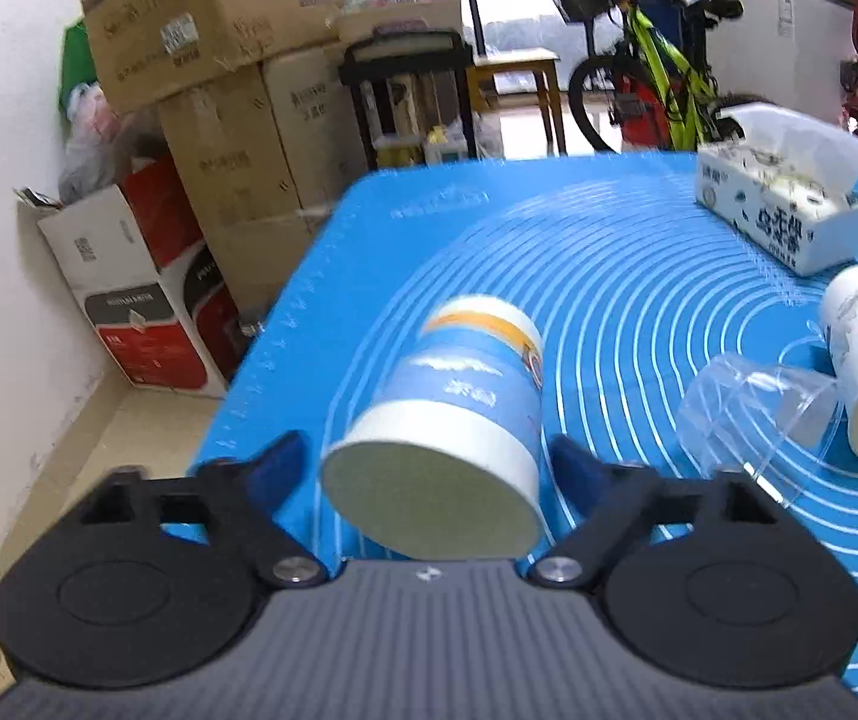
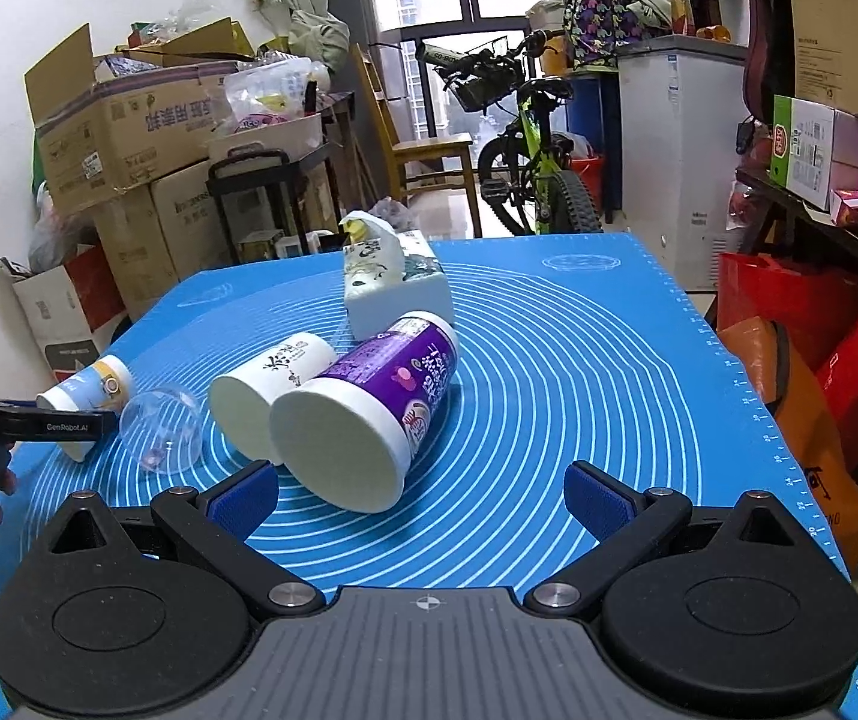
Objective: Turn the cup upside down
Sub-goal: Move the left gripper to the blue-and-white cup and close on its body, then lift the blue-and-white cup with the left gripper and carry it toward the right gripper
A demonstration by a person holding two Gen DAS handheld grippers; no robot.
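Note:
A blue-and-white paper cup (image 1: 459,420) lies on its side on the blue mat (image 1: 609,252), its mouth facing the left wrist camera. My left gripper (image 1: 429,462) is open, its fingers on either side of the cup's mouth end without touching it. In the right wrist view the same cup (image 2: 90,390) lies at far left with the left gripper (image 2: 39,423) beside it. A purple cup (image 2: 369,414), a white cup (image 2: 273,387) and a clear plastic cup (image 2: 159,429) lie on their sides. My right gripper (image 2: 423,495) is open and empty, just short of the purple cup.
A tissue box (image 2: 396,294) stands on the mat behind the cups; it also shows in the left wrist view (image 1: 783,204). Cardboard boxes (image 1: 219,90) stack beyond the table's left edge. A green bicycle (image 2: 531,168) and a chair (image 2: 423,150) stand behind the table.

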